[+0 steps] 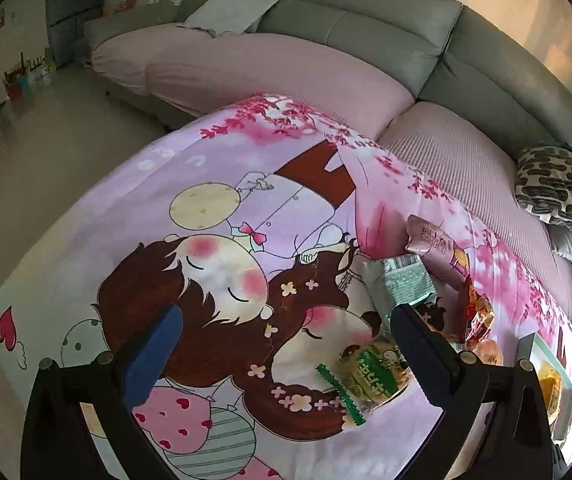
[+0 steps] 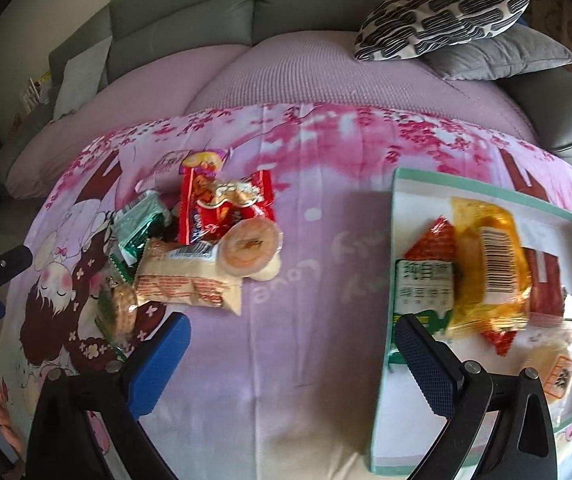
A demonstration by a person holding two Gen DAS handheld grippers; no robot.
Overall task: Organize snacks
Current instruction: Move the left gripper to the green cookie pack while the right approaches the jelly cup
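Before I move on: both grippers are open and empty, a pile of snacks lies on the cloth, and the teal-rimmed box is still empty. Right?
Not quite. The right wrist view shows the teal-rimmed box already holding several snack packets, including a yellow one. The rest stands: left gripper and right gripper are open and empty, and the snack pile lies on the cloth.

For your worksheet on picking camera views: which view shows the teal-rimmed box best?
The right wrist view: the teal-rimmed box shows most of its rim and the snacks inside. The left wrist view catches only a sliver of it at the right edge.
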